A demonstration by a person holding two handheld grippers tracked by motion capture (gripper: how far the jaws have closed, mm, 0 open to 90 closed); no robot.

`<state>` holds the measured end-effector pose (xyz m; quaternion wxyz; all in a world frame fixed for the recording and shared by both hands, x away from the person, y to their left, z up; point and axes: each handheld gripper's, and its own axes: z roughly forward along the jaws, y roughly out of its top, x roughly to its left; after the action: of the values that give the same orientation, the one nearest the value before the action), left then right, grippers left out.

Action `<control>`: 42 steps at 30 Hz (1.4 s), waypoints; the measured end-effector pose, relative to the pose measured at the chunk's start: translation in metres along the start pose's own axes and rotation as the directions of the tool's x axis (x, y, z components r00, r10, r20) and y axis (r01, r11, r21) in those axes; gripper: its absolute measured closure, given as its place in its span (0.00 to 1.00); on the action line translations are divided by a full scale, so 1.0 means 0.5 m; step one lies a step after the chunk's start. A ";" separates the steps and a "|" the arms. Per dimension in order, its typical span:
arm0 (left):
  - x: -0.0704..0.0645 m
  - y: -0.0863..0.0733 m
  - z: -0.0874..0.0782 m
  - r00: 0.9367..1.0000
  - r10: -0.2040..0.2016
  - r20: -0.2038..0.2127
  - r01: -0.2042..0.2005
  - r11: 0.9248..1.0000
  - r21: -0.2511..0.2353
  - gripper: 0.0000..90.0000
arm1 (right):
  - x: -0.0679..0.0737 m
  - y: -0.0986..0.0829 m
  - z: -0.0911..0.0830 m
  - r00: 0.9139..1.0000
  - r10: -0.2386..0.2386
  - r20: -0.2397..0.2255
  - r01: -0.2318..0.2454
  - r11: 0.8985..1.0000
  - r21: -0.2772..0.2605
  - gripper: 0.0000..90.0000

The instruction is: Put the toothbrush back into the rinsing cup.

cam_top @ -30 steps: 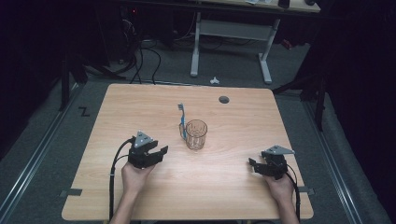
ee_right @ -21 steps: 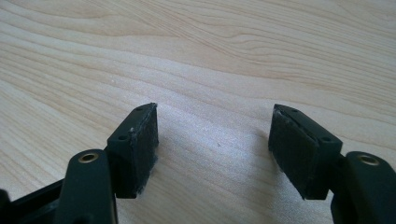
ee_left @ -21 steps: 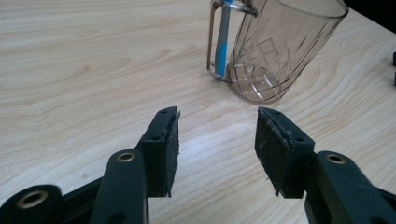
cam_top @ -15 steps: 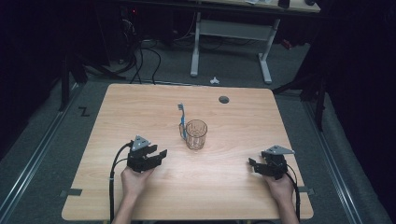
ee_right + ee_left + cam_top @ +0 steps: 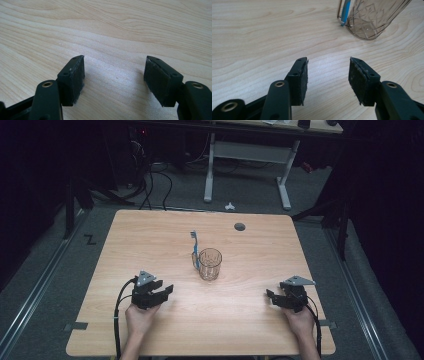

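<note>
Right now I hold the left gripper (image 5: 167, 291) low with jaws wide and empty, aimed toward the glass cup (image 5: 210, 264) mid-table with the blue toothbrush (image 5: 194, 249) lying against it, while the right gripper (image 5: 271, 296), also wide open, waits apart.

Worktop (image 5: 150, 240): pale wood grain, smooth, satin sheen. Cup (image 5: 210, 264): clear, glossy, with a cut diamond pattern. Toothbrush (image 5: 195, 251): blue plastic. Left tool (image 5: 328, 75) and right tool (image 5: 113, 75): matt black plastic with rough, worn dark pads.
</note>
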<state>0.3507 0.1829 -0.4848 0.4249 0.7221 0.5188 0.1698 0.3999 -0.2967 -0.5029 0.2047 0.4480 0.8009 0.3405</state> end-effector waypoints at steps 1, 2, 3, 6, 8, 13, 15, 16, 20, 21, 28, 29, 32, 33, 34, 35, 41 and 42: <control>0.002 -0.003 0.000 1.000 -0.007 -0.001 0.007 1.000 0.001 0.56 | 0.000 0.000 0.000 1.000 0.000 0.000 0.000 1.000 0.000 0.37; 0.004 -0.005 0.000 1.000 -0.009 -0.002 0.009 1.000 0.000 0.56 | 0.000 0.000 0.000 1.000 0.000 0.000 0.000 1.000 0.000 0.37; 0.005 -0.006 -0.001 1.000 -0.007 -0.008 0.007 1.000 0.001 0.56 | 0.000 0.000 0.000 1.000 0.000 0.000 0.000 1.000 0.000 0.37; 0.009 -0.012 -0.003 1.000 -0.005 -0.025 0.005 1.000 0.003 0.56 | 0.000 0.000 0.000 1.000 0.000 0.000 0.000 1.000 0.000 0.37; 0.012 -0.017 -0.002 0.999 -0.009 -0.034 0.010 1.000 0.005 0.56 | 0.000 0.000 0.000 1.000 0.000 0.000 0.000 1.000 0.000 0.37; 0.020 -0.028 -0.002 0.998 -0.017 -0.058 0.018 1.000 0.009 0.56 | 0.000 0.000 0.000 1.000 0.000 0.000 0.000 1.000 0.000 0.37; 0.021 -0.031 -0.002 0.998 -0.019 -0.064 0.020 1.000 0.005 0.56 | 0.000 0.000 0.000 1.000 0.000 0.000 0.000 1.000 0.000 0.37; 0.022 -0.033 -0.002 0.998 -0.021 -0.064 0.021 1.000 0.005 0.56 | 0.000 0.000 0.000 1.000 0.000 0.000 0.000 1.000 0.000 0.37; 0.024 -0.038 0.000 0.997 -0.023 -0.075 0.024 1.000 0.008 0.56 | 0.000 0.000 0.000 1.000 0.000 0.000 0.000 1.000 0.000 0.37; 0.024 -0.039 0.000 0.997 -0.023 -0.077 0.023 1.000 0.006 0.56 | 0.000 0.000 0.000 1.000 0.004 0.001 -0.004 1.000 0.001 0.37; 0.016 -0.046 0.007 0.996 -0.001 -0.094 0.002 1.000 0.014 0.56 | 0.001 0.000 0.000 1.000 0.004 0.001 -0.004 1.000 0.001 0.37; 0.016 -0.048 0.008 0.995 -0.003 -0.098 0.005 1.000 0.015 0.56 | 0.001 0.000 0.000 1.000 0.004 0.001 -0.004 1.000 0.001 0.37; 0.014 -0.051 0.006 0.994 -0.005 -0.107 0.006 1.000 0.007 0.56 | 0.001 0.000 0.000 1.000 0.004 0.001 -0.004 1.000 0.001 0.37; 0.013 -0.051 0.006 0.994 -0.005 -0.108 0.006 1.000 0.007 0.55 | 0.001 0.000 0.000 1.000 0.004 0.001 -0.004 1.000 0.001 0.37; 0.013 -0.052 0.005 0.994 -0.005 -0.112 0.006 1.000 0.009 0.55 | 0.001 0.000 0.000 1.000 0.004 0.001 -0.004 1.000 0.001 0.37; 0.012 -0.052 0.006 0.993 -0.004 -0.114 0.006 1.000 0.011 0.54 | 0.000 0.000 0.000 1.000 0.003 0.001 -0.003 1.000 0.001 0.37; -0.015 -0.054 0.013 0.979 0.059 -0.196 -0.047 0.997 0.064 0.45 | 0.001 0.000 0.000 1.000 0.003 0.001 -0.003 1.000 0.001 0.37; -0.019 -0.054 0.015 0.976 0.073 -0.208 -0.059 0.996 0.071 0.43 | 0.001 0.000 0.000 1.000 0.004 0.001 -0.004 1.000 0.001 0.37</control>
<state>0.3357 0.1737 -0.5089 0.3384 0.7302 0.5418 0.2422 0.3996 -0.2966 -0.5029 0.2042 0.4497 0.8001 0.3404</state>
